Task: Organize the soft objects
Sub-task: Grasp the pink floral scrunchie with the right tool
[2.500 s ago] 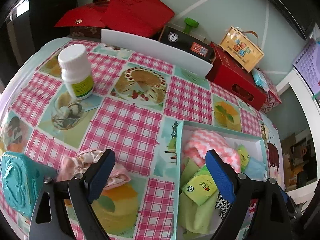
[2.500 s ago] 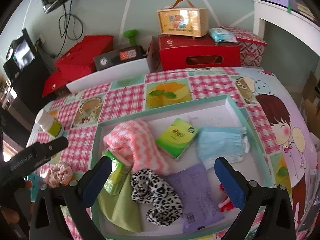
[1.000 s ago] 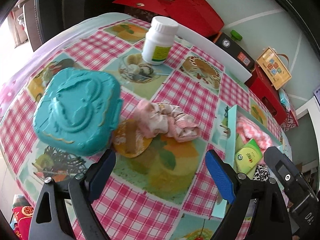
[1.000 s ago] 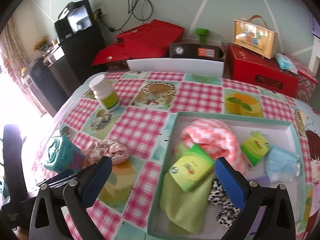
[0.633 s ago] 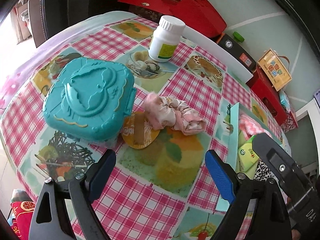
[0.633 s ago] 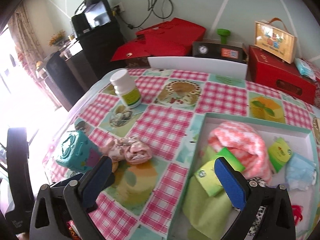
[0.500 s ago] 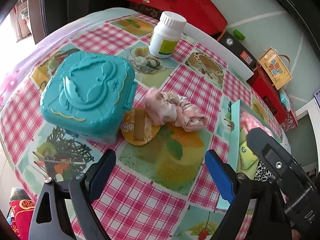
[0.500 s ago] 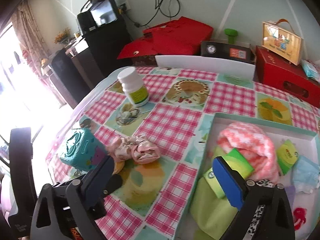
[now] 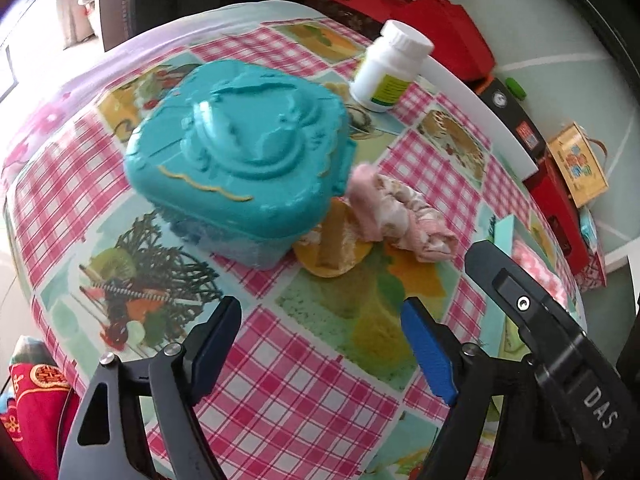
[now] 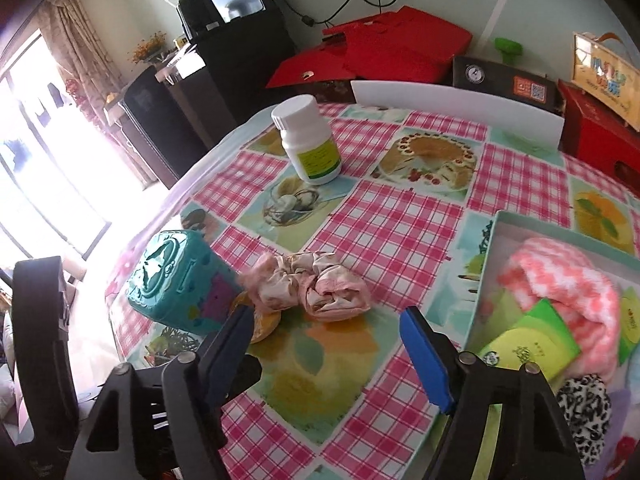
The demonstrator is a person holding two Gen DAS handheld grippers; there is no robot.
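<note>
Both pairs of blue fingers (image 9: 428,354) are closing with only bare tablecloth (image 9: 304,380) between them. The left gripper (image 9: 320,346) and right gripper (image 10: 326,354) tilt steeply down, nearer the cloth than a second ago. One open tray (image 10: 490,268) holds soft items; one teal box (image 9: 240,172), one white bottle (image 10: 308,138) and one pink scrunchie (image 10: 316,284) lie outside it, the scrunchie just beside the box.

The surface (image 10: 400,240), under a checked cloth, carries a teal case (image 10: 176,280), pink scrunchie (image 10: 316,284), white bottle (image 10: 308,140) and teal tray (image 10: 486,264).
</note>
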